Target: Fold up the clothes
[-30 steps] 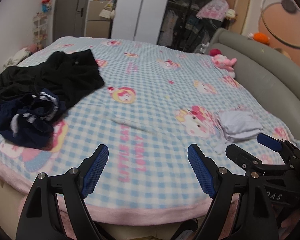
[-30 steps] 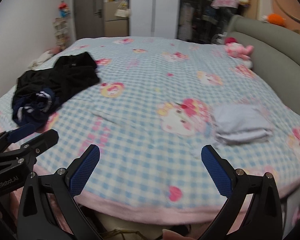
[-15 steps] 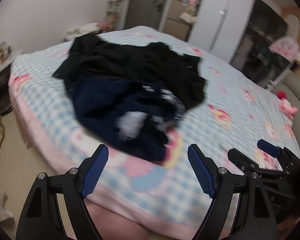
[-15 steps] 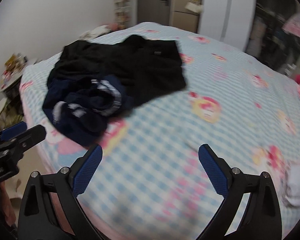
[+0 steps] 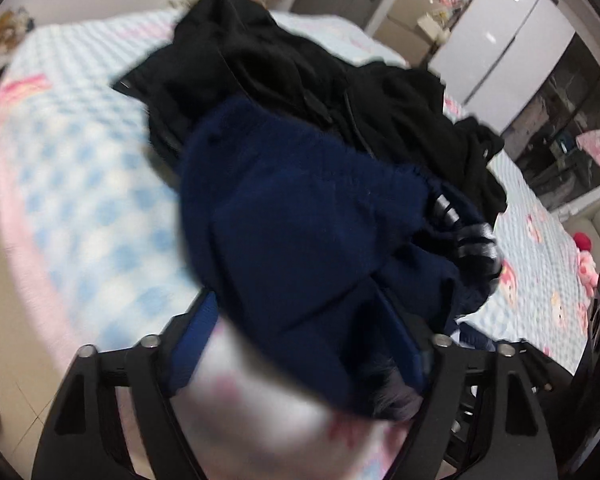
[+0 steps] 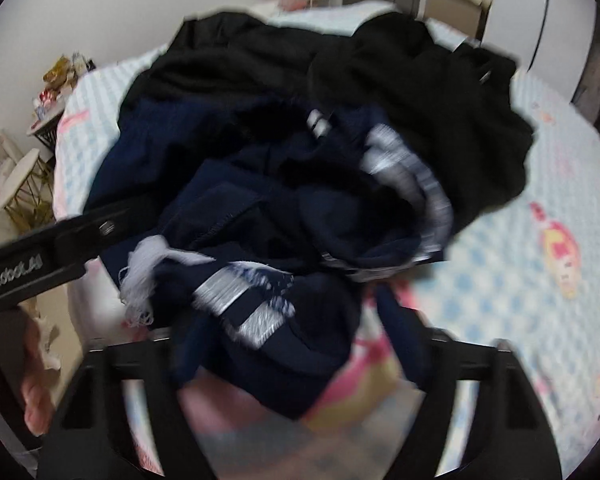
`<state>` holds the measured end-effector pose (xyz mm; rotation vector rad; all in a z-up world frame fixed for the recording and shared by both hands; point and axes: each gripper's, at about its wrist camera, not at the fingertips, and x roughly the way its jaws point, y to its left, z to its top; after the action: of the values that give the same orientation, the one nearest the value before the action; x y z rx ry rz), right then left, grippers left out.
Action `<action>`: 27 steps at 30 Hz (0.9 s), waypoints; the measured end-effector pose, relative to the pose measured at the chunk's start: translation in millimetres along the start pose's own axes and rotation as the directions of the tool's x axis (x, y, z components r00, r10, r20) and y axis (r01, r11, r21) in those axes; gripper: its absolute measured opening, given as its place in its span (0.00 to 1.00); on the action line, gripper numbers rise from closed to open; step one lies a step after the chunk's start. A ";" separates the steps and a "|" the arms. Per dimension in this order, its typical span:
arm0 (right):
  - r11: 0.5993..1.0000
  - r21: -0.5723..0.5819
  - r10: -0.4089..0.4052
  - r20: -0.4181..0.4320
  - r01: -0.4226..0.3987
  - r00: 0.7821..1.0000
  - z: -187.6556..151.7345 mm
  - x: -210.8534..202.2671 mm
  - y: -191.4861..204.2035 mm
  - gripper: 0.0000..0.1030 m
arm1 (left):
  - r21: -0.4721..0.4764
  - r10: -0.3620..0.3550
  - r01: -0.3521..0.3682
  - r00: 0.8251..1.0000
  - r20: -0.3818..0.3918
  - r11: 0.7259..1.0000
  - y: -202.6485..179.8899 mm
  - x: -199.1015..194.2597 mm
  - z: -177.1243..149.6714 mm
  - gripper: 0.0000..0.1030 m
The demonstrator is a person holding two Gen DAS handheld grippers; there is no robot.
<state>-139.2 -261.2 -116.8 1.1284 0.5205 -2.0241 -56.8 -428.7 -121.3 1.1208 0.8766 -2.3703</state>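
A crumpled navy garment [image 5: 300, 240] with grey-white stripes lies on the bed's near corner, partly on a black garment [image 5: 300, 64] behind it. My left gripper [image 5: 300, 344] is open, its fingers on either side of the navy cloth's near edge. In the right wrist view the navy garment [image 6: 260, 232] fills the middle, with the black garment [image 6: 380, 64] beyond. My right gripper [image 6: 296, 360] is open over the navy cloth's striped near fold; its fingertips are blurred and partly hidden by cloth. The left gripper's body [image 6: 40, 248] shows at the left.
The bed has a blue-checked cartoon blanket [image 5: 84, 168] with a pink edge. A white wardrobe [image 5: 500, 40] and boxes stand beyond. A small side table [image 6: 24, 176] with clutter stands on the floor left of the bed. A pink plush toy [image 5: 588, 268] lies far right.
Both grippers have swung left and moved in close over the dark clothes pile, which now fills both views. The folded pale garment on the right has left view. Both stay open.
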 end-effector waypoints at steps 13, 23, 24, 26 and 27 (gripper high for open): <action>1.000 0.014 -0.026 0.021 0.026 0.999 -15.0 -35.5 -41.0 0.10 | 0.103 -0.102 0.109 0.993 -0.067 0.989 -61.4 -6.8 -28.7 0.16; 0.972 0.124 -0.203 0.009 0.200 0.979 -124.2 -129.8 -107.6 0.08 | 0.181 -0.297 0.351 0.916 -0.269 0.919 -162.0 -13.2 -113.8 0.15; 0.965 0.146 -0.222 0.000 0.219 0.975 -137.3 -138.7 -118.0 0.07 | 0.188 -0.302 0.362 0.910 -0.285 0.913 -174.1 -10.0 -120.6 0.15; 0.948 0.193 -0.255 -0.016 0.253 0.967 -162.5 -156.6 -138.7 0.06 | 0.216 -0.309 0.386 0.896 -0.319 0.897 -195.7 -7.3 -140.8 0.12; 0.937 0.220 -0.271 -0.024 0.270 0.962 -174.4 -165.5 -148.8 0.06 | 0.223 -0.324 0.413 0.881 -0.345 0.883 -205.9 -5.7 -150.0 0.10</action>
<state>-103.8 15.3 -69.9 1.2358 0.4756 -2.3718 -86.3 -175.8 -112.8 1.5854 0.9320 -2.7603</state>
